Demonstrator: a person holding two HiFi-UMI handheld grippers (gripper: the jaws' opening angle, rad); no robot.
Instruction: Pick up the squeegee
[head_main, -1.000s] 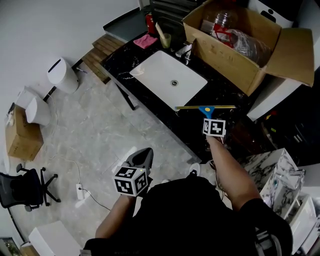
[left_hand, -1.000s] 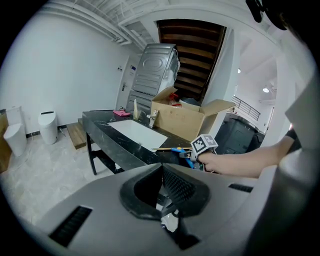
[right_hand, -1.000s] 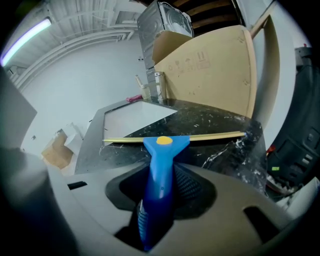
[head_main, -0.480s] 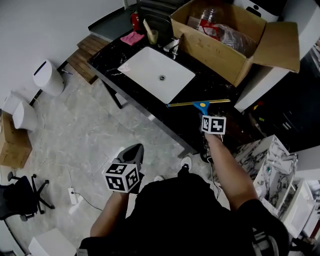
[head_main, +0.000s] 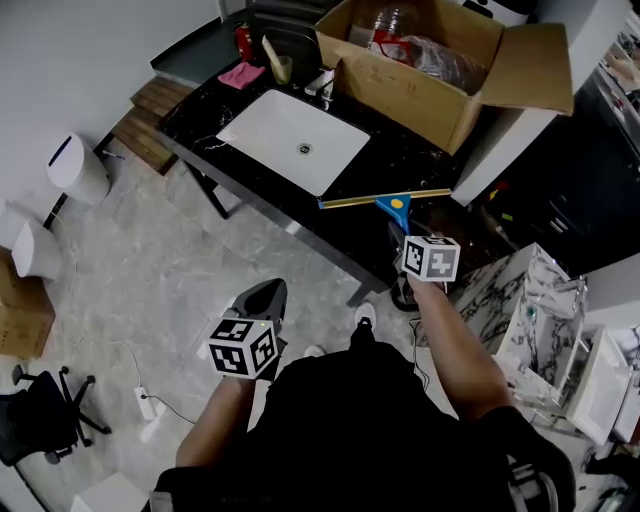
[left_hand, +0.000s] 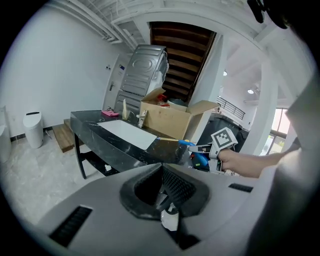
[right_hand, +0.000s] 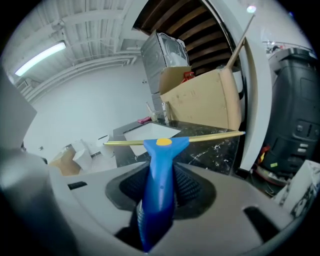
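- Your right gripper (head_main: 402, 235) was clamped on the squeegee (right_hand: 159, 165). Its pads pressed both sides of the blue handle, which ran straight out between the jaws.
- The blade (head_main: 385, 198) lay crosswise just ahead of the jaw tips and roughly level, sticking out about equally to either side. It looked clear of the counter (head_main: 350, 225) below it.
- Beyond the blade sat the sink (head_main: 290, 140), and further off to the right the open box (head_main: 420, 95).
- Your left gripper (left_hand: 162, 185) was closed with nothing in it, held low and well away to the left of the other.
- I judged the squeegee light and stiff, with a smooth plastic handle that could slip or twist in the pads.
- The long blade would give any knock at its ends leverage, so a hold on the handle close behind the head seemed best to me. Yours looked about mid-handle, which was adequate.
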